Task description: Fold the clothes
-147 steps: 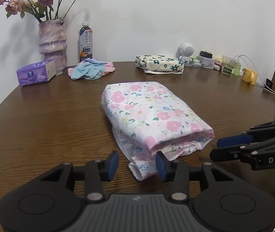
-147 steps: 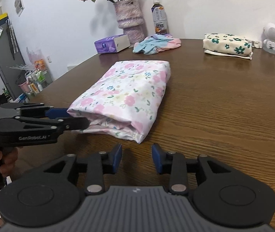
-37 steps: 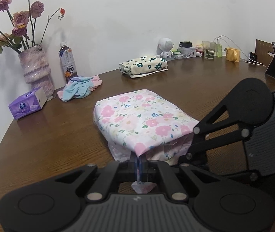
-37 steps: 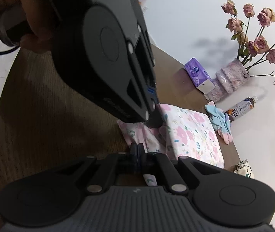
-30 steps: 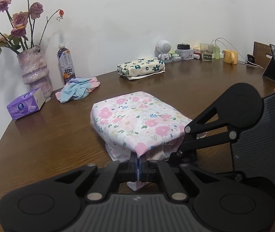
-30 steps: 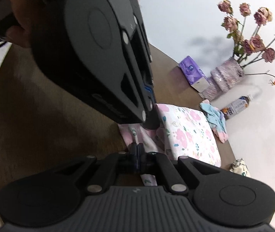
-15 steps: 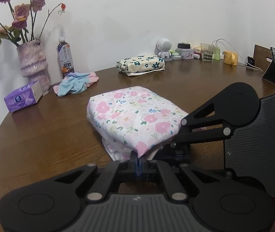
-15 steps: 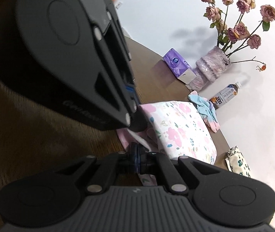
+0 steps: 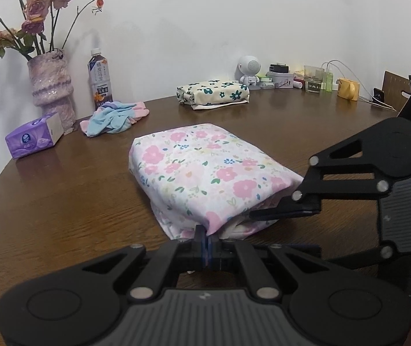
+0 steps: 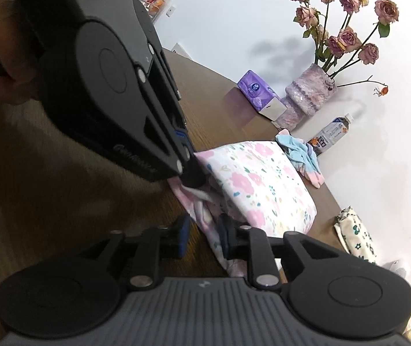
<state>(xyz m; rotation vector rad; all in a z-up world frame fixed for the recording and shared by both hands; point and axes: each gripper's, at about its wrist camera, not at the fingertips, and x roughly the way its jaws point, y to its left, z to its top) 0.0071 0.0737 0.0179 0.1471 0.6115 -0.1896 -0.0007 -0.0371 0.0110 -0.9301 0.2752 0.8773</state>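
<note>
table (image 9: 61, 201) — two claws, one floral bundle (image 9: 205, 173)

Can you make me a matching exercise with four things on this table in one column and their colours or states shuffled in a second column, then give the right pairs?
Column one:
1. tissue pack
2. mug
3. left gripper
4. right gripper

Column two:
A. open, fingers either side of the cloth edge
B. purple
C. shut on the pink floral garment
D. yellow

Pairs: 1-B, 2-D, 3-C, 4-A
</note>
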